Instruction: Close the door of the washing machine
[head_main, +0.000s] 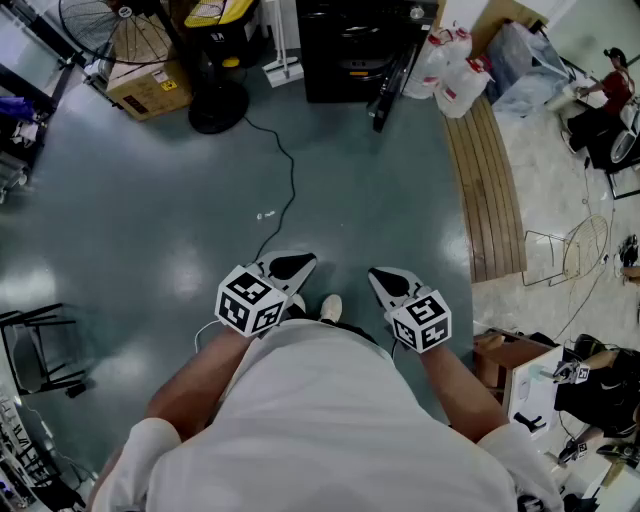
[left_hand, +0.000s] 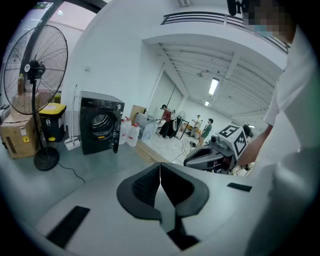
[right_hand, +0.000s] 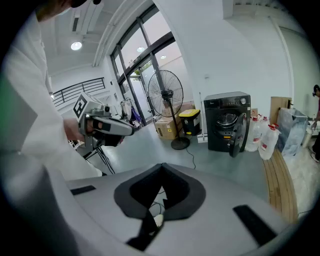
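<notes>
I am holding both tools low in front of my body, tilted down toward the glossy grey-green floor (head_main: 150, 220). The left gripper (left_hand: 160, 169) is clenched, its dark pads meeting along one seam with nothing between them. The right gripper (right_hand: 162, 170) is clenched and empty too, its pads pressed together. The black front-loading washing machine (right_hand: 227, 120) stands well apart from me, across the open floor by the far white wall. Its round dark door (right_hand: 235, 135) hangs open, swung out from the front of the drum. Just beside the machine, on its door side, are white plastic jugs with red caps (head_main: 450, 70), next to a strip of pale wooden slats (head_main: 490, 190) that runs along the floor. On the machine's other side I see a black bin with a yellow lid (right_hand: 190, 121), a brown cardboard box (head_main: 150, 85) and a tall black pedestal fan (left_hand: 35, 70). A thin black cable (head_main: 288, 175) trails from near the fan's base across the floor toward my feet.
</notes>
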